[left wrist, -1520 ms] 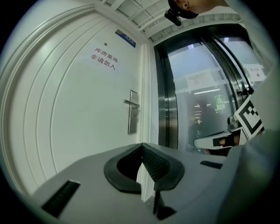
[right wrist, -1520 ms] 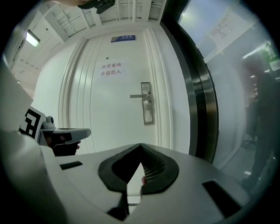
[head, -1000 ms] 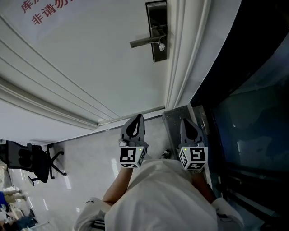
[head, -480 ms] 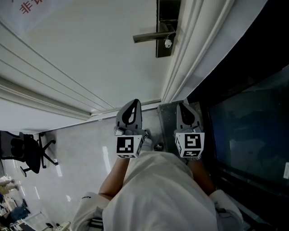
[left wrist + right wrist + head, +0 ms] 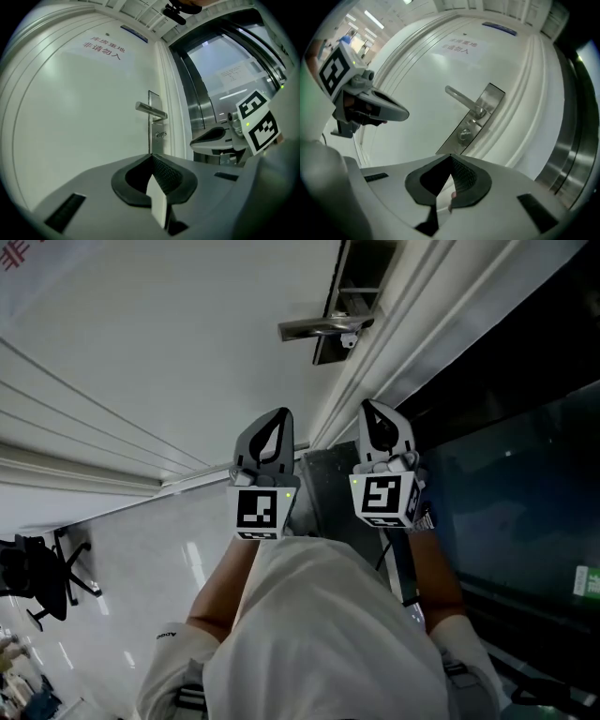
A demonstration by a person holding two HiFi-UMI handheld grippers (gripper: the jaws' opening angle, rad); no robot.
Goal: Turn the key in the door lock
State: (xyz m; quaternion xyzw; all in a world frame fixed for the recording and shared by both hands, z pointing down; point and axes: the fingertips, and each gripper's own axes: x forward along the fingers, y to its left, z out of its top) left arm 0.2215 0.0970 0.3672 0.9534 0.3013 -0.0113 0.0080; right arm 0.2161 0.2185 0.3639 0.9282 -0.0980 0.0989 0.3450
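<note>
Closest in, the person's white top (image 5: 319,643) fills the bottom of the head view, and both forearms reach forward out of it. The left gripper (image 5: 277,427) and the right gripper (image 5: 375,423) sit side by side, near each other but apart, each with its marker cube facing the camera. Their noses point at the door (image 5: 169,334). The left gripper's jaws are pressed fully together, with nothing between them. The right gripper's jaws are the same, closed tip to tip and empty.

Both grippers are clear of the door. Beyond them on the door's right edge is the tall metal lock plate (image 5: 482,111). The lever handle (image 5: 151,110) runs level across the door from that plate, its free end pointing left, away from the frame. Just below the lever, on the same plate, the key (image 5: 161,135) sits in the cylinder. In the left gripper view it looks wider than tall, but it is too small to tell exactly how it is turned. Higher up the door there is a sign with red lettering (image 5: 101,45). Off to the left, an office chair (image 5: 37,576) stands on the glossy floor (image 5: 141,549).
</note>
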